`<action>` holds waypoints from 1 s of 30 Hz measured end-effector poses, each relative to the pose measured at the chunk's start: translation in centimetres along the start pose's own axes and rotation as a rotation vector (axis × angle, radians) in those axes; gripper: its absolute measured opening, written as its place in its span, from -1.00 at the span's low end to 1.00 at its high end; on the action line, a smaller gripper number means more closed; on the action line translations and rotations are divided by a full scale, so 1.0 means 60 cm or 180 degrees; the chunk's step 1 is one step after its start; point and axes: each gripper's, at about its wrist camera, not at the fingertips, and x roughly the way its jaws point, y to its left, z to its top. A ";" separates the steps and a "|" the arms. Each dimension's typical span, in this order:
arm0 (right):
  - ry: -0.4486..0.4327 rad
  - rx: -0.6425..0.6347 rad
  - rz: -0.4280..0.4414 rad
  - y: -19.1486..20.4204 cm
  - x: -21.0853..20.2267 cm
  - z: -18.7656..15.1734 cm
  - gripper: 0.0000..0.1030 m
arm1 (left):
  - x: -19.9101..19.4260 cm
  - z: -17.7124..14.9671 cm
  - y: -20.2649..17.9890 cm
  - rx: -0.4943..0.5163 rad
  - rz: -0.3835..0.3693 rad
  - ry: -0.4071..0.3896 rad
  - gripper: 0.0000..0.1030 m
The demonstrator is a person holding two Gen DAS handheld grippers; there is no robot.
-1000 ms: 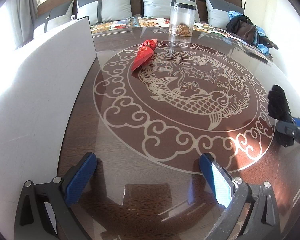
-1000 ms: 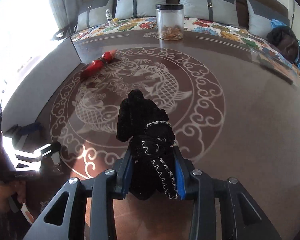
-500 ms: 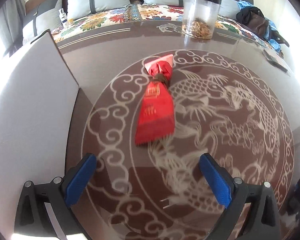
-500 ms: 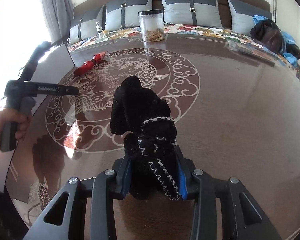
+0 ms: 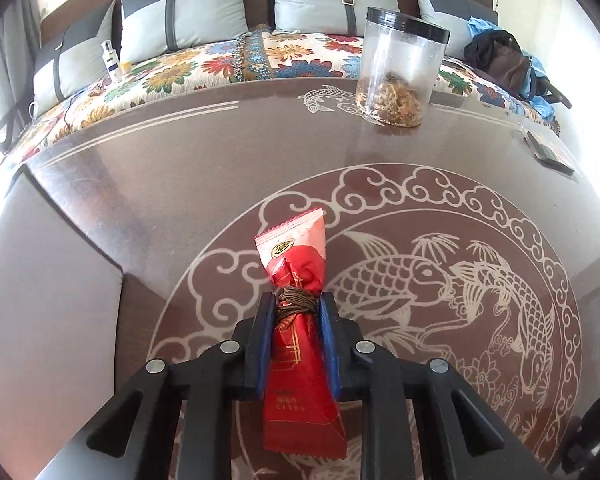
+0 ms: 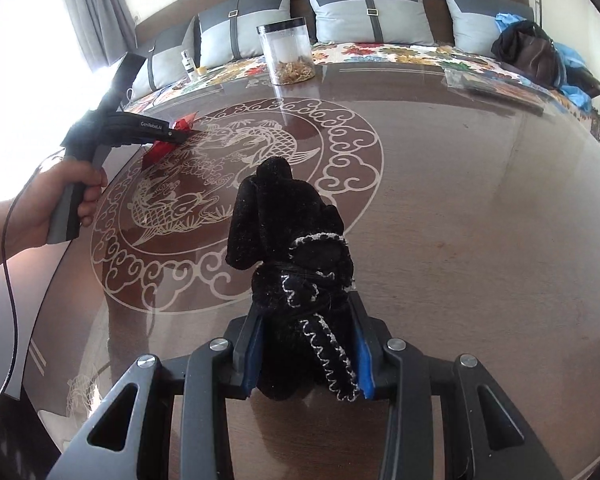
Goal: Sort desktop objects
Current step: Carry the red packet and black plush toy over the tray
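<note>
Left gripper had travelled to the red packet and clamped it.
The packet lay on the table, pinched at its string-tied neck; the right gripper gripped a black cloth pouch nearer.

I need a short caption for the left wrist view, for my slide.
Left gripper shut on a red packet at its string-tied neck, above the fish-patterned table.

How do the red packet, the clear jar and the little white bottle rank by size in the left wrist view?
1. red packet, though nearness to the camera inflates it
2. clear jar
3. white bottle, farthest away
</note>
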 end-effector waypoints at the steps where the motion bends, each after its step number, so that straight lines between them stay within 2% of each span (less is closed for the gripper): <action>1: 0.0005 0.0007 -0.0013 -0.001 -0.001 0.000 -0.25 | -0.010 -0.013 0.002 -0.0065 -0.0043 0.0000 -0.59; 4: 0.0017 0.0042 -0.0021 -0.005 -0.012 -0.002 -0.26 | -0.053 -0.074 -0.001 -0.0170 -0.0187 -0.0038 -0.59; 9: 0.0003 -0.0002 0.0068 0.015 -0.051 -0.017 -0.28 | -0.169 -0.192 -0.013 -0.0211 -0.0447 -0.0189 -0.59; 13: 0.0002 -0.0098 0.0150 0.059 -0.089 -0.036 -0.29 | -0.292 -0.256 0.010 -0.0382 -0.0715 -0.0433 -0.59; 16: -0.0051 -0.0211 0.0315 0.122 -0.123 -0.044 -0.29 | -0.389 -0.277 0.058 -0.0450 -0.0782 -0.0681 -0.59; 19: -0.0062 -0.0366 0.0599 0.213 -0.144 -0.031 -0.29 | -0.459 -0.283 0.135 -0.0546 -0.0706 -0.0816 -0.59; 23: -0.0142 -0.0731 0.1045 0.369 -0.171 0.008 -0.29 | -0.505 -0.303 0.248 -0.0706 -0.0343 -0.0868 -0.59; 27: 0.0000 -0.1048 0.1464 0.531 -0.170 0.037 -0.29 | -0.484 -0.337 0.335 -0.0852 -0.0034 -0.0658 -0.59; 30: 0.0260 -0.1339 0.1448 0.634 -0.128 0.038 -0.28 | -0.434 -0.362 0.373 -0.0970 0.0129 -0.0323 -0.57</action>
